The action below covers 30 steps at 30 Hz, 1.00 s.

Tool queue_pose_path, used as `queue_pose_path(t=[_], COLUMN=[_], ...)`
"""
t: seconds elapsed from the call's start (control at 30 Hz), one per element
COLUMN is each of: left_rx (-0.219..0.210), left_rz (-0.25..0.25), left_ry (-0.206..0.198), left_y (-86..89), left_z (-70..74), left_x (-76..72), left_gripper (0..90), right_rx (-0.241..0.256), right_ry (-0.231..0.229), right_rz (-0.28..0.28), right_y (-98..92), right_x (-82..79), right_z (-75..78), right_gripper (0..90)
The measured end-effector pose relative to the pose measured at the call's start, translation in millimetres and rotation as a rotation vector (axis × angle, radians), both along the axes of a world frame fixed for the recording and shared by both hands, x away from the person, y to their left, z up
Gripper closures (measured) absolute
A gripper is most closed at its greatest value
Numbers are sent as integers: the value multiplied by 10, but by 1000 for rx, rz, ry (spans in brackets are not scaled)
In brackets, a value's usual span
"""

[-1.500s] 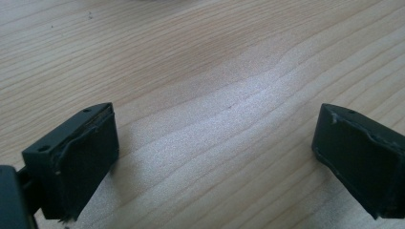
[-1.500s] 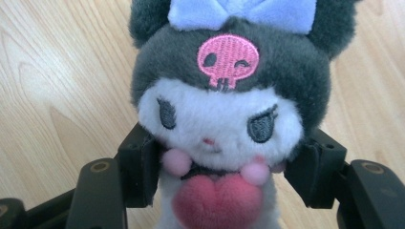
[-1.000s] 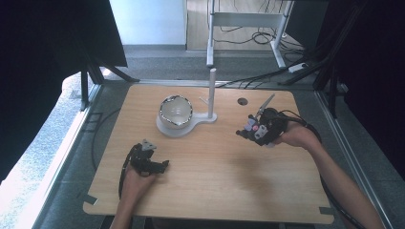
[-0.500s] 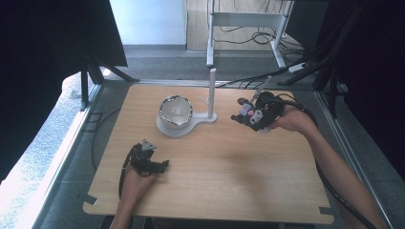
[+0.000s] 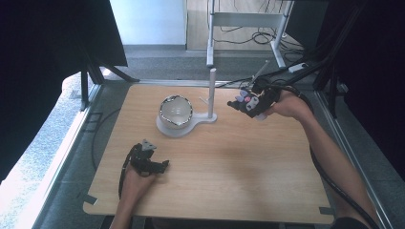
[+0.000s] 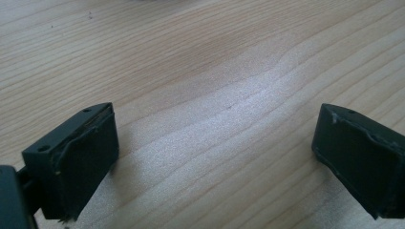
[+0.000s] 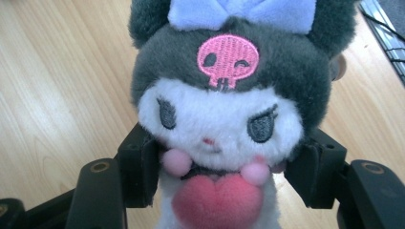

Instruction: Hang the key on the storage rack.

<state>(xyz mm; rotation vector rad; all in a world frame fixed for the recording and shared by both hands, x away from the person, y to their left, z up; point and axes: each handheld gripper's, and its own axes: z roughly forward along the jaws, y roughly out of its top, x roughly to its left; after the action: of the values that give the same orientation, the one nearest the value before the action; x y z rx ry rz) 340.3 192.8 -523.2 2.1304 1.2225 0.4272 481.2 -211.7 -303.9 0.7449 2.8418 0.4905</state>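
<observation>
- Two risks are standing out while the right gripper point(image 5: 244, 103) is carrying the plush toy point(image 7: 224, 114) above the far right part of the wooden table point(image 5: 239, 171), near the white stand point(image 5: 210, 98).
- Its jaws are pinching the toy's soft body from both sides, just below the head; the stuffing is yielding, so the toy may be creeping out of the grip if the hand tilts or jerks.
- The toy is hanging close to the stand's upright post, and a sideways swing could be knocking the post or tipping the whole base.
- A small peg is sticking out of the post; if the toy is meant to hang there, its loop is probably too small to make out, so a blind approach could be missing the peg and dropping the toy.
- The bowl point(image 5: 175, 110) is sitting on the stand's round base, beside the post, and a falling toy could be landing in it or nudging it off.
- The left gripper point(image 5: 161, 167) is resting low at the near left of the table, well apart, its jaws spread wide over bare wood and gripping nothing, so it is offering no support if the stand wobbles.
</observation>
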Motion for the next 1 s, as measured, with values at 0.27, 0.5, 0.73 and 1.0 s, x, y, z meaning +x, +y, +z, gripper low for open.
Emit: queue_pose_path(t=[0.27,0.5,0.73,1.0], left_rx=[3,1,-1,0], left_rz=[-3,-1,-4,-5], left_ry=[1,3,5,5], left_y=[3,0,1,2], left_z=[2,1,2,3], left_x=[0,-1,-1,-1], left_gripper=[19,18,18,17], right_rx=[10,21,29,39], right_ry=[-9,-14,-24,-28], right_rz=[-9,-8,-13,-10], right_y=[87,161,236,356], right_x=[144,253,377,506], right_z=[111,202,270,296], right_gripper=[359,359,359,359])
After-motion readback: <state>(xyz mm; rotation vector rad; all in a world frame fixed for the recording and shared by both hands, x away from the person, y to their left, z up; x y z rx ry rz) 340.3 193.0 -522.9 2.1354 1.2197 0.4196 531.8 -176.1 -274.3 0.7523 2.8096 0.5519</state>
